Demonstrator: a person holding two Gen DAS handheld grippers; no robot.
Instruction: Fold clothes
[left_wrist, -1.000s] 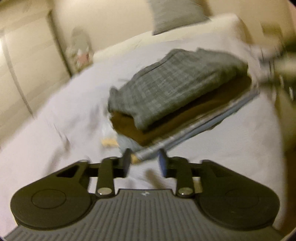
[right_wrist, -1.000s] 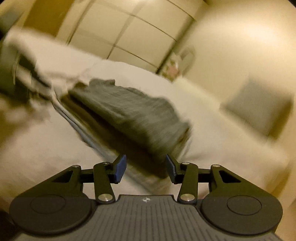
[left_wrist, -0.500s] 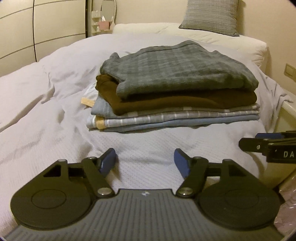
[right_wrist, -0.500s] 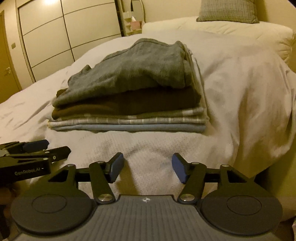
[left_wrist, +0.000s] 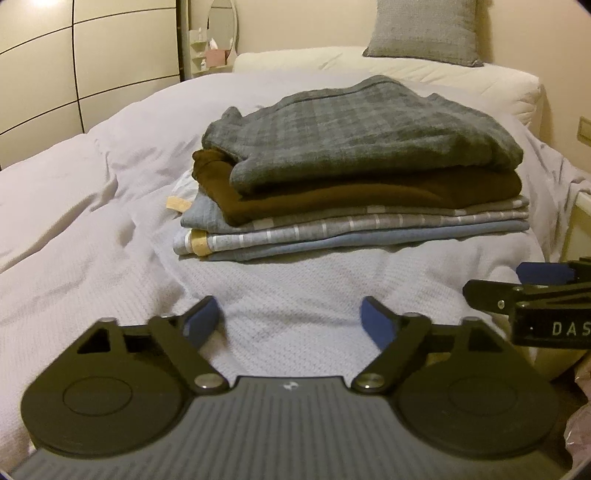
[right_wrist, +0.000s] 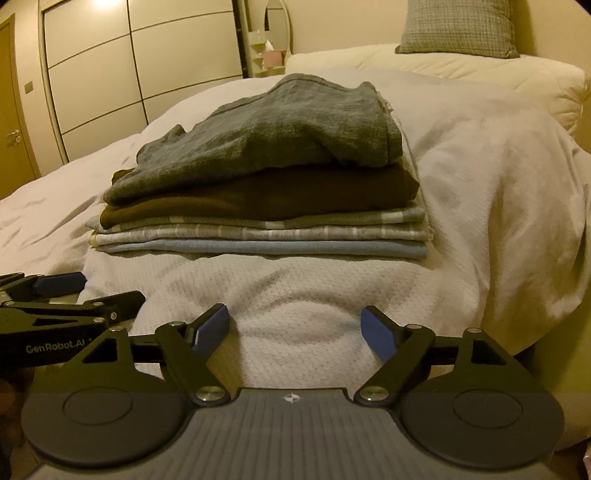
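A stack of folded clothes (left_wrist: 351, 192) sits on the bed (left_wrist: 92, 221), a grey checked garment (left_wrist: 354, 136) on top, a brown one (left_wrist: 369, 192) under it, striped and blue pieces at the bottom (edges roughly aligned). The left gripper (left_wrist: 291, 325) and right gripper (right_wrist: 295, 328) both hover near the stack, jaws spread wide, holding nothing. A grey pillow (right_wrist: 458, 27) stands at the headboard end.

White bed (left_wrist: 92, 221), grey cushion (left_wrist: 424, 31), panelled wardrobe (left_wrist: 74, 66)
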